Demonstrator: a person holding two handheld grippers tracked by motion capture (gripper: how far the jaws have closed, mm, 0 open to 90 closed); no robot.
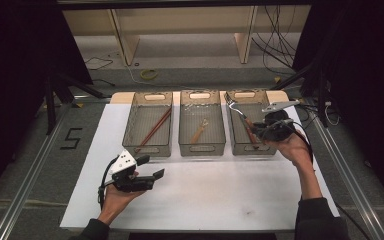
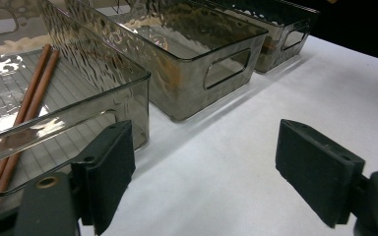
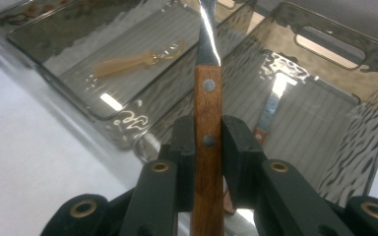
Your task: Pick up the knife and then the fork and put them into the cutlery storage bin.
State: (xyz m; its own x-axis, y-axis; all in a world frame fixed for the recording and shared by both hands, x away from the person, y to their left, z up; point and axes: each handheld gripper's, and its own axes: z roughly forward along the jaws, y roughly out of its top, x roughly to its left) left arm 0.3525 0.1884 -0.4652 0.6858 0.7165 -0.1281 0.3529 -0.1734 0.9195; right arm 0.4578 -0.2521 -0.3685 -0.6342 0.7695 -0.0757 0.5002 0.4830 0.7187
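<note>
Three clear smoky bins stand in a row at the back of the white sheet (image 1: 205,195). Above the right bin (image 1: 236,146), my right gripper (image 1: 258,130) is shut on the wooden handle of a metal utensil (image 1: 240,114), whose fork-like tip points up and away. In the right gripper view, the pads (image 3: 184,147) clamp the riveted handle (image 3: 207,108), and a second wood-handled utensil (image 3: 269,110) lies in the bin below. My left gripper (image 1: 150,167) hovers open over the sheet in front of the left bin (image 1: 130,131), with nothing between its pads (image 2: 109,172).
The left bin holds a pair of reddish chopsticks (image 1: 154,129) (image 2: 29,105). A pale spoon (image 1: 199,132) (image 3: 133,59) lies in the middle bin (image 1: 184,145). Metal rails run along both sides of the table. Cables trail on the floor behind it.
</note>
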